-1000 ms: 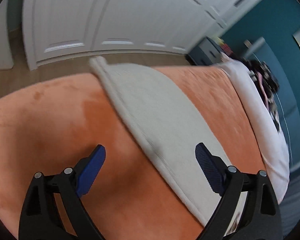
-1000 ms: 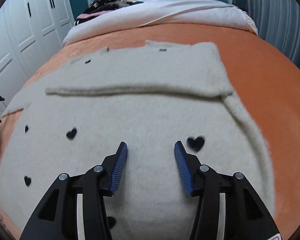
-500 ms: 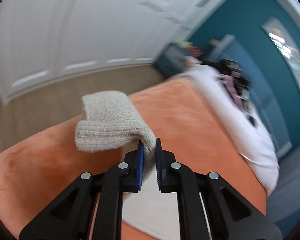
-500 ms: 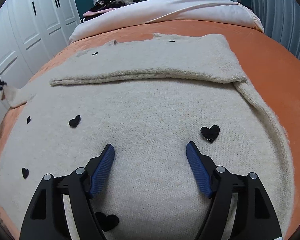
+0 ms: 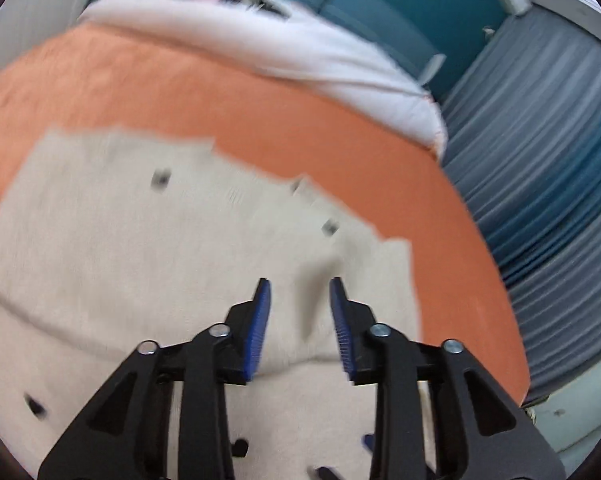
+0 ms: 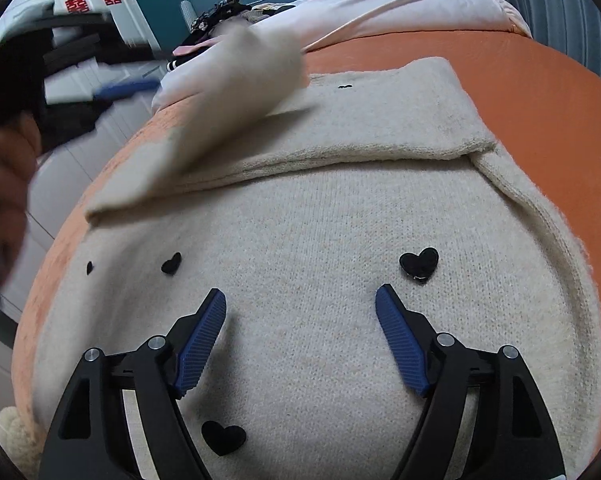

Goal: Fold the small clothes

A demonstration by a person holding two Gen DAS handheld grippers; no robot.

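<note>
A cream knit sweater (image 6: 320,208) with black hearts (image 6: 419,263) lies flat on the orange bedspread (image 6: 520,72), its far part folded over. One sleeve (image 6: 240,92) hangs blurred in the air above the folded part, just off the blue fingers (image 6: 124,89) of the left gripper, which a hand (image 6: 4,168) holds. In the left wrist view the left gripper (image 5: 298,284) hovers over the sweater (image 5: 140,240) with its jaws opening; cream knit shows in the gap, but the pads do not press on it. The right gripper (image 6: 300,291) stands open low over the sweater's middle, holding nothing.
A white duvet (image 6: 380,4) and a heap of dark clothes (image 6: 216,12) lie at the head of the bed. White wardrobe doors (image 6: 80,4) stand on the left, grey curtains (image 5: 540,160) on the right. Bare orange bedspread (image 5: 220,100) lies beyond the sweater.
The left gripper shut on the sleeve at the bed's edge, swung it across over the sweater, and its jaws have now parted. The right gripper's jaws widened; it barely moved.
</note>
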